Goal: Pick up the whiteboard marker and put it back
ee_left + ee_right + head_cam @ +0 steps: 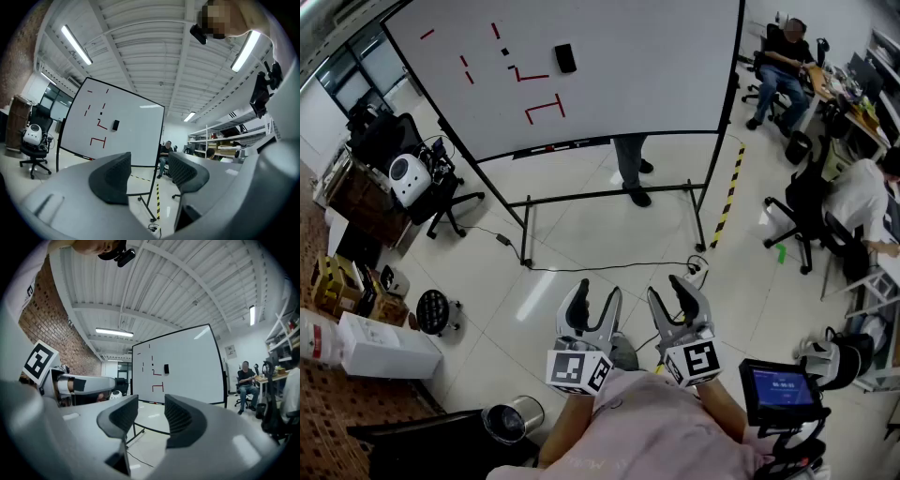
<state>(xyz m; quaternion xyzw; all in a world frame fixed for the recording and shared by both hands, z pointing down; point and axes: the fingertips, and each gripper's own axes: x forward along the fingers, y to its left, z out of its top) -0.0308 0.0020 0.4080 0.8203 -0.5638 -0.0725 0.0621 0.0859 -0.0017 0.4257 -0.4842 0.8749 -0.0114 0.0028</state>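
Observation:
A large whiteboard (628, 66) on a wheeled stand stands across the floor ahead of me, with red strokes and a black eraser (565, 58) on it. A short red thing (548, 147) lies on its bottom tray; it is too small to tell whether it is the marker. My left gripper (596, 292) and right gripper (671, 289) are side by side low in the head view, well short of the board. Both are level, open and empty. The left gripper (149, 171) faces the whiteboard (126, 126). So does the right gripper (150, 416), with the whiteboard (187, 366) beyond it.
A person's legs (630, 173) show behind the board. People sit on office chairs at the right (783, 66) (862, 197). A cable (609, 267) and yellow-black tape (729, 192) run across the floor. A bin (514, 419), white boxes (380, 347) and a screen (778, 389) are near me.

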